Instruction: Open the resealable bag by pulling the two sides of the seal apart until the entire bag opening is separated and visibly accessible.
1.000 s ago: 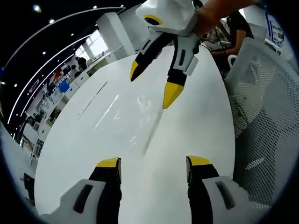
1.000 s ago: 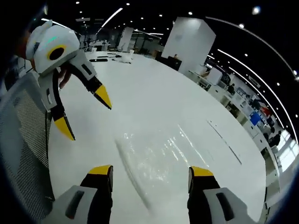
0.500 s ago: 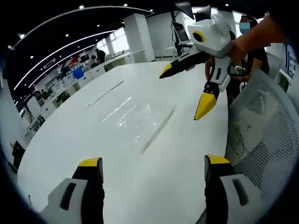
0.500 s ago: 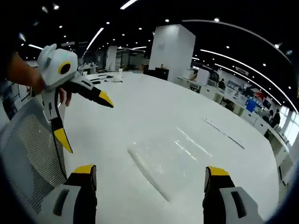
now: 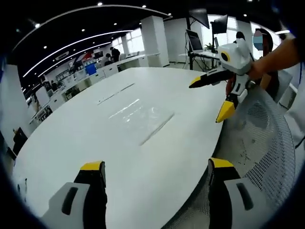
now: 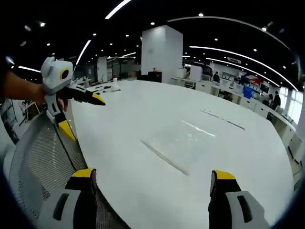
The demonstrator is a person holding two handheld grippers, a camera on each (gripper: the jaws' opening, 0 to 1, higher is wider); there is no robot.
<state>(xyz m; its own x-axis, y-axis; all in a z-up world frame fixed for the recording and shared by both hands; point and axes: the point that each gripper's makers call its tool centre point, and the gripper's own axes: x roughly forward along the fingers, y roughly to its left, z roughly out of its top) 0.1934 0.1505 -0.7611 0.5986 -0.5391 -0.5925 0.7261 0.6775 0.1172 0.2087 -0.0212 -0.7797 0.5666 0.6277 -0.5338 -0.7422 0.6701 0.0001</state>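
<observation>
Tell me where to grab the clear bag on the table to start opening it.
Grip the resealable bag at its seal strip, the dark straight line along the edge nearest the table's edge. The bag lies flat, so probably come in low from that side, each claw pinching one lip. Both claws are open and well clear of it.

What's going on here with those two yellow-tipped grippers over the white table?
A person holds a gripper in each hand above a large white table. A clear resealable bag lies flat on it, untouched, its seal not pulled apart. The left gripper and the right gripper both hang with jaws open, apart from the bag. A mesh chair stands at the table's edge.
</observation>
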